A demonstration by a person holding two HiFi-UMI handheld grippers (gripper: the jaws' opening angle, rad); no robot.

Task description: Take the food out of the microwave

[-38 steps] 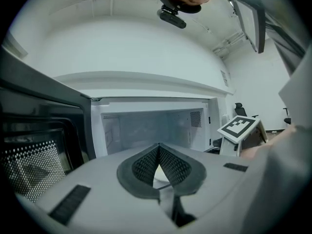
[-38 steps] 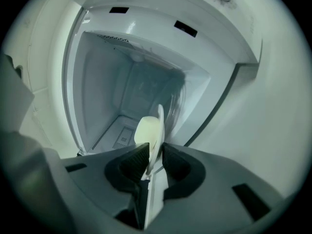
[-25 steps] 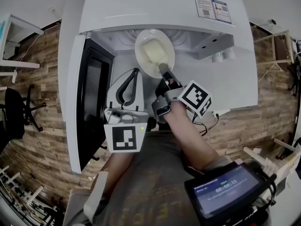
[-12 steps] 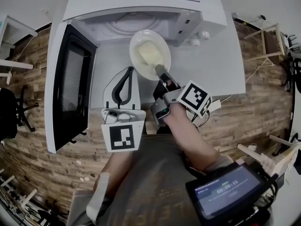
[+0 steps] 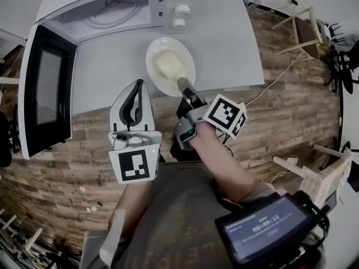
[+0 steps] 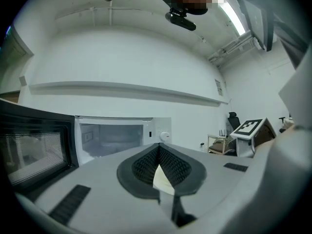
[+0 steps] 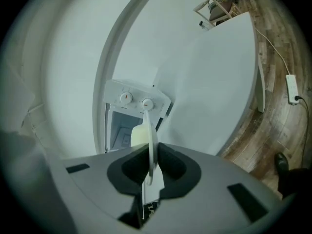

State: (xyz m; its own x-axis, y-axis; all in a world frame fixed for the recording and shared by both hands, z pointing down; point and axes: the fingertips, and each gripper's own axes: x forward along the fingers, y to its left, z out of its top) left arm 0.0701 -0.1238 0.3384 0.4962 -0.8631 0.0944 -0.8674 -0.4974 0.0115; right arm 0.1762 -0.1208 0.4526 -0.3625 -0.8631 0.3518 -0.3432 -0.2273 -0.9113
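Observation:
A white plate (image 5: 170, 66) with a pale block of food (image 5: 168, 63) hangs over the white table, in front of the open microwave (image 5: 106, 10). My right gripper (image 5: 183, 84) is shut on the plate's near rim. In the right gripper view the plate (image 7: 152, 145) stands edge-on between the pads, with the food (image 7: 138, 134) to its left. My left gripper (image 5: 138, 84) floats left of the plate, shut on nothing; the left gripper view has its tips (image 6: 158, 147) meeting, pointed at the bare microwave cavity (image 6: 114, 135).
The microwave door (image 5: 45, 88) swings wide open to the left. The white table (image 5: 224, 43) runs to the right, and wooden floor lies below it. A stool (image 5: 303, 27) stands at the far right. A power strip (image 7: 294, 87) lies on the floor.
The plate has come out of the microwave mouth and now hangs over the table in front of it. Both grippers have drawn back from the microwave.

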